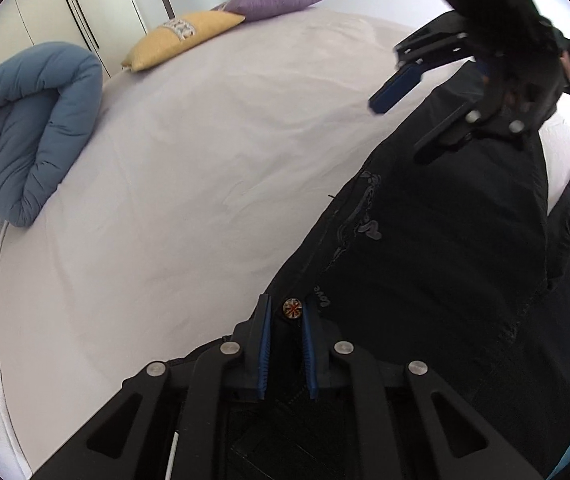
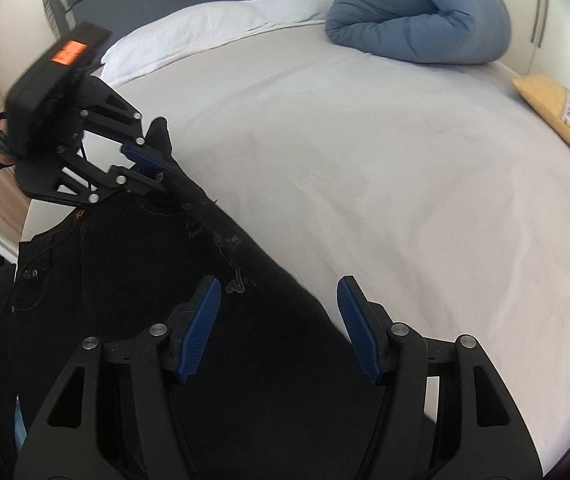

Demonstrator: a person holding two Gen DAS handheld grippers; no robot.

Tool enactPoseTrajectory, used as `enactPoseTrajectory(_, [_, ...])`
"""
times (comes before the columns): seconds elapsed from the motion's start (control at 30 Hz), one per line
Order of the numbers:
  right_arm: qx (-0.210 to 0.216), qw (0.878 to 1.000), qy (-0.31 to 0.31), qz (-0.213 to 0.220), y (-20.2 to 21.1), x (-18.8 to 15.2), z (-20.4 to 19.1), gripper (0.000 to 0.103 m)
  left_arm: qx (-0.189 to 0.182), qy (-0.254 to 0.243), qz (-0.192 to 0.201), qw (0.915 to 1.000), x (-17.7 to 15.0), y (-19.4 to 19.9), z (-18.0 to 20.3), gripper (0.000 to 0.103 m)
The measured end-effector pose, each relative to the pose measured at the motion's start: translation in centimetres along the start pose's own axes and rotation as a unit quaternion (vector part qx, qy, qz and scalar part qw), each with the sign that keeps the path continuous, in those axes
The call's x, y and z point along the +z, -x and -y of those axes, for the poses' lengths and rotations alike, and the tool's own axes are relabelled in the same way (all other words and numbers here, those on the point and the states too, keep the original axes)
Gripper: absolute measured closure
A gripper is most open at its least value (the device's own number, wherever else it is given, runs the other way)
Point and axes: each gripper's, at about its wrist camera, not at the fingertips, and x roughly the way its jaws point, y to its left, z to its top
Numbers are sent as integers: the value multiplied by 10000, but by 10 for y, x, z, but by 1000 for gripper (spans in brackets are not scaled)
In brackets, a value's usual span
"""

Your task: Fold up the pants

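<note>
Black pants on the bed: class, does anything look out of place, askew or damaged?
Nothing looks damaged or spilled. The black pants lie diagonally across the white sheet, their waistband corner pinched by the left tongs beside the button. The right tongs are open over the fabric.

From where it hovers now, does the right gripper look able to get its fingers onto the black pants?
Probably yes. The right gripper is open right over the black pants, with nothing between its fingers and the cloth. The left gripper, shut on the waistband, sits well off to the side.
</note>
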Motion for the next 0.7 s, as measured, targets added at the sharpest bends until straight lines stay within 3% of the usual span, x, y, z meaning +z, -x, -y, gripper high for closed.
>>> enactPoseTrajectory(0.1, [43, 9993, 263, -257, -16, 8, -8, 46, -5, 42, 135, 9999, 1, 8, 5, 88])
enactPoseTrajectory(0.17, [-6, 9981, 414, -466, -29, 10, -10, 73, 2, 31, 147, 9999, 4, 5, -2, 88])
enactPoseTrajectory(0.3, [-43, 9982, 164, -582, -38, 11, 0, 94, -14, 23, 161, 9999, 2, 3, -4, 88])
enactPoseTrajectory(0.53, [-104, 9990, 242, -374, -8, 6, -15, 98, -52, 88, 296, 9995, -9, 20, 3, 88])
enactPoseTrajectory(0.7, [-568, 9918, 1055, -440, 2, 5, -52, 99, -109, -174, 246, 9995, -25, 38, 25, 88])
